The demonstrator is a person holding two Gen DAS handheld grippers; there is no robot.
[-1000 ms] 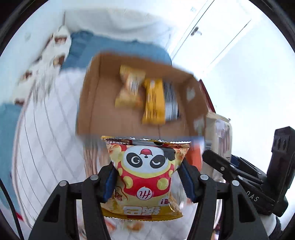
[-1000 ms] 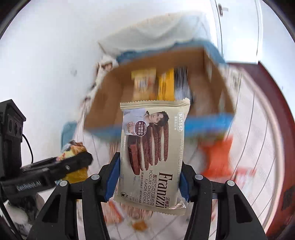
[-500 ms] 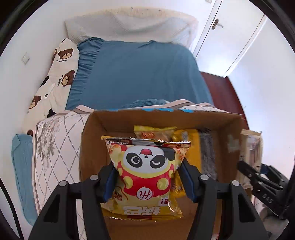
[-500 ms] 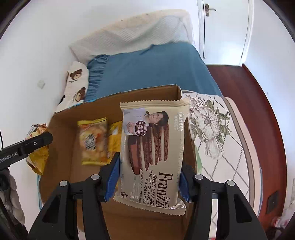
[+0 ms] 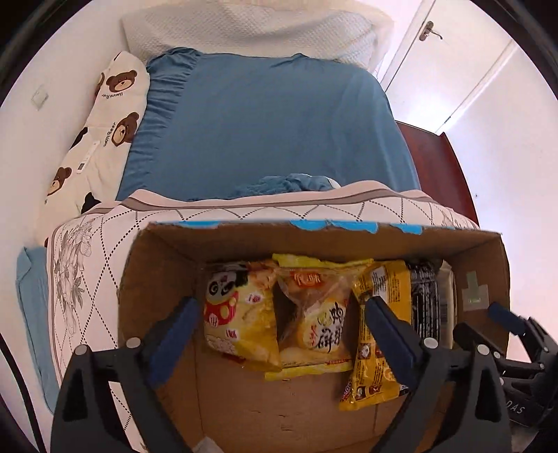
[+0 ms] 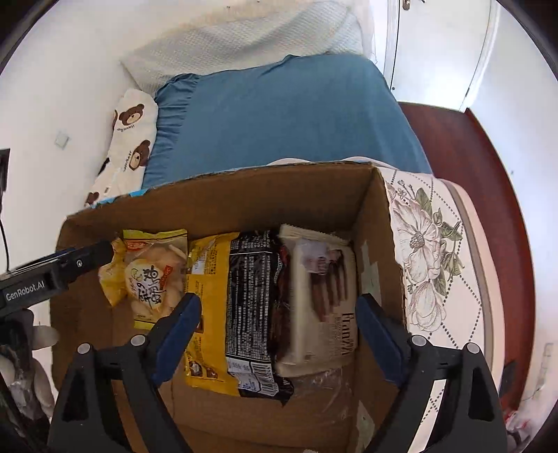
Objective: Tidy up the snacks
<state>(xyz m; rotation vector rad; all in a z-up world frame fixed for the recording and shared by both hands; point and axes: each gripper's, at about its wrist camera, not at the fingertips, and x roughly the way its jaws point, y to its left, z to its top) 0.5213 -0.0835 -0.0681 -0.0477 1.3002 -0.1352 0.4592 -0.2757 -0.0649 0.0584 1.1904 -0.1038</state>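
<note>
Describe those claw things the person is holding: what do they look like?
Both the left gripper and the right gripper are matte black plastic frames with two angled fingers, each lined with a dark blue pad. Small silver screws dot the joints. White lettering reading GenRobot.AI runs along the left one's side, seen from the right wrist camera.

This is looking like a bedroom in a home. Ahead of the tool a bed (image 5: 265,122) is lying with a blue sheet, and a white pillow (image 5: 251,31) is resting at its far end. To the left, a bear-print pillow (image 5: 101,129) is leaning along the white wall (image 5: 42,62). To the far right a white door (image 5: 450,59) with a handle is standing, and dark wooden floor (image 6: 488,167) is showing below it. A flowered quilt (image 6: 436,251) is covering the near end.
</note>
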